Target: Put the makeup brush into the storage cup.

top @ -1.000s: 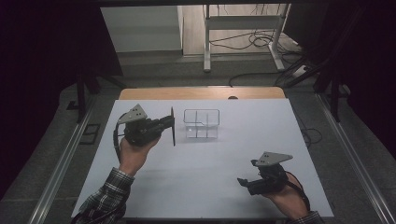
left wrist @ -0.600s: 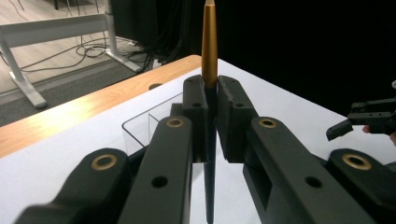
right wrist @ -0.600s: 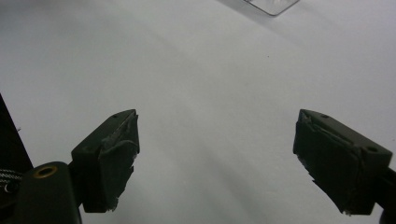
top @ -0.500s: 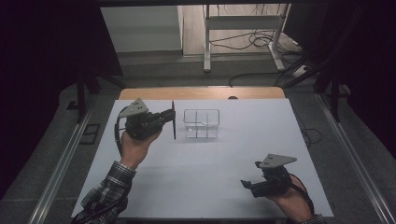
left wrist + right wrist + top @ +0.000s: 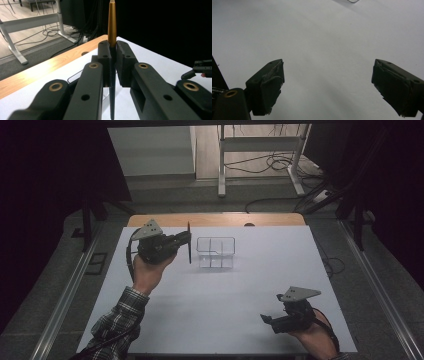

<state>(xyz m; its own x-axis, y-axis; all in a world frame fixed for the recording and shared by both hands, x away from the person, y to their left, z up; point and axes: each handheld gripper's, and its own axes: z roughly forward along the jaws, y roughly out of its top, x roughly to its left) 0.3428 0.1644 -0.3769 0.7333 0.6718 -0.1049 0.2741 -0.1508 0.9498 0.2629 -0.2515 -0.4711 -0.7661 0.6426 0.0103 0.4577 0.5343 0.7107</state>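
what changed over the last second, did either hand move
The left tool, shut on the pen, moved away from the person and a little toward the clear divided box, the pen staying upright. The right tool drifted slightly nearer the table's near edge, jaws open. The box stayed put; nothing was picked up or released.

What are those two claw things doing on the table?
A person holds one in each hand. The left gripper is pinching a thin pen-like stick, gold on top and dark below, upright beside a clear divided box. The right gripper is open, holding nothing, low over the white table.
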